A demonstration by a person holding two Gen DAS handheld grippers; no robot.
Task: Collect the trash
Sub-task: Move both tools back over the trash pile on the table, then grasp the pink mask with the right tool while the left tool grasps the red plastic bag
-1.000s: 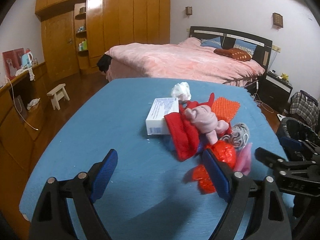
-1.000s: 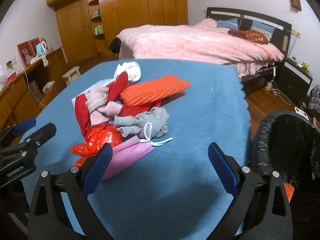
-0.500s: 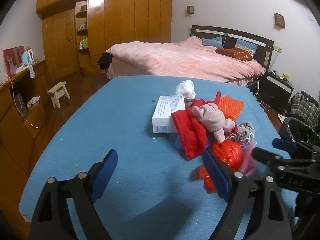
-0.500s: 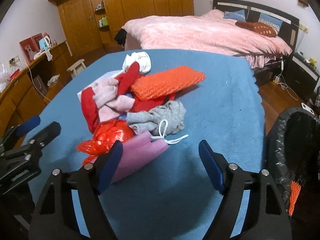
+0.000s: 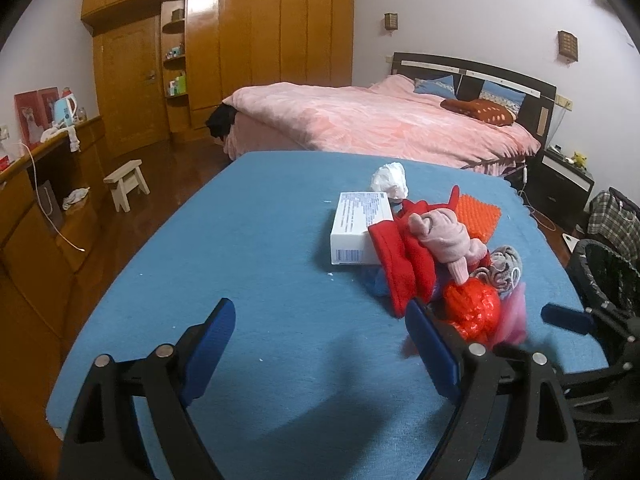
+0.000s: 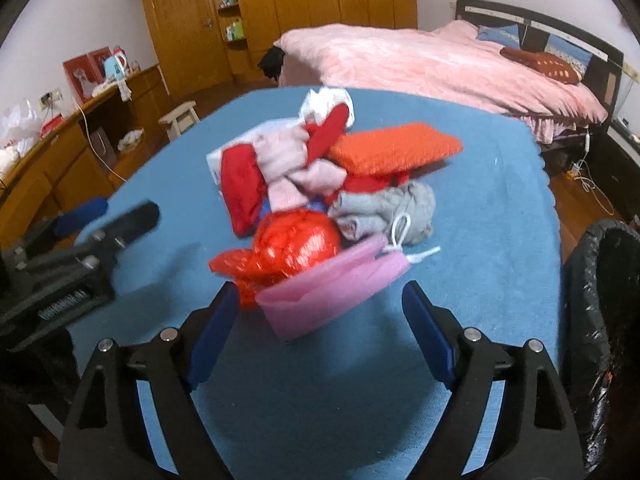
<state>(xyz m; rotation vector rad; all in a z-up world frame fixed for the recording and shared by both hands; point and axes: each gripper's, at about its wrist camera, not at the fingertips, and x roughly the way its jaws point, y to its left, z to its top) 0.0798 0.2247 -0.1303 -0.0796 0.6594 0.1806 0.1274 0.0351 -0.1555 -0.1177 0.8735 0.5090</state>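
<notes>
A heap lies on the blue table [image 5: 240, 260]: a pink face mask [image 6: 332, 288], a crumpled red plastic bag [image 6: 296, 248], grey cloth [image 6: 384, 208], pink and red socks [image 6: 280, 168], an orange sponge pad [image 6: 396, 148], a white box [image 5: 356, 228] and a white tissue wad [image 5: 390, 178]. My right gripper [image 6: 320, 336] is open, its fingers on either side of the mask's near end, not touching. My left gripper [image 5: 320, 344] is open and empty over bare cloth, left of the heap. A black-lined trash bin [image 6: 608, 304] stands at the table's right edge.
A pink bed [image 5: 380, 120] stands behind the table. A wooden wardrobe [image 5: 240, 48] fills the far wall. A low wooden counter [image 5: 36, 200] and a small stool [image 5: 128, 184] are on the left. A dark nightstand [image 5: 564, 184] is on the right.
My right gripper has moved forward and left up to the heap, so the mask now sits between its open fingers. My left gripper has shifted only slightly.
</notes>
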